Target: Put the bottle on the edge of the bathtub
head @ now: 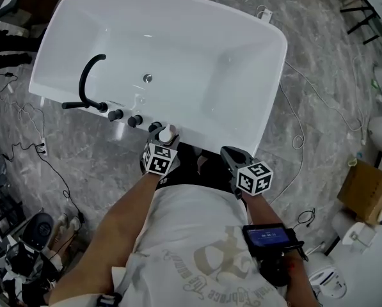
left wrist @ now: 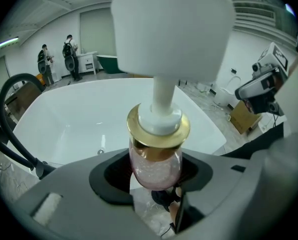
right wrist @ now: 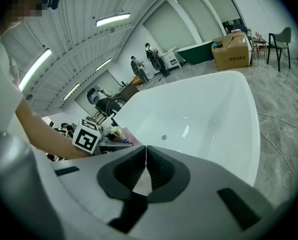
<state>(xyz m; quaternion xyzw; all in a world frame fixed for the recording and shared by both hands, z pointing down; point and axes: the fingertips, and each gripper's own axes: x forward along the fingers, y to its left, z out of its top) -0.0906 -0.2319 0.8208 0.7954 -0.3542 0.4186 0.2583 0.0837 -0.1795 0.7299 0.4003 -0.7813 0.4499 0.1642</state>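
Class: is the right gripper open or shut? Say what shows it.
Shut. The right gripper shows its dark pads meeting at the tips in its own view, with nothing between them.

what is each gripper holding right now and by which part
The left gripper holds the pump bottle by its pink glass body, just under the gold collar. The right gripper is shut with nothing between its jaws.
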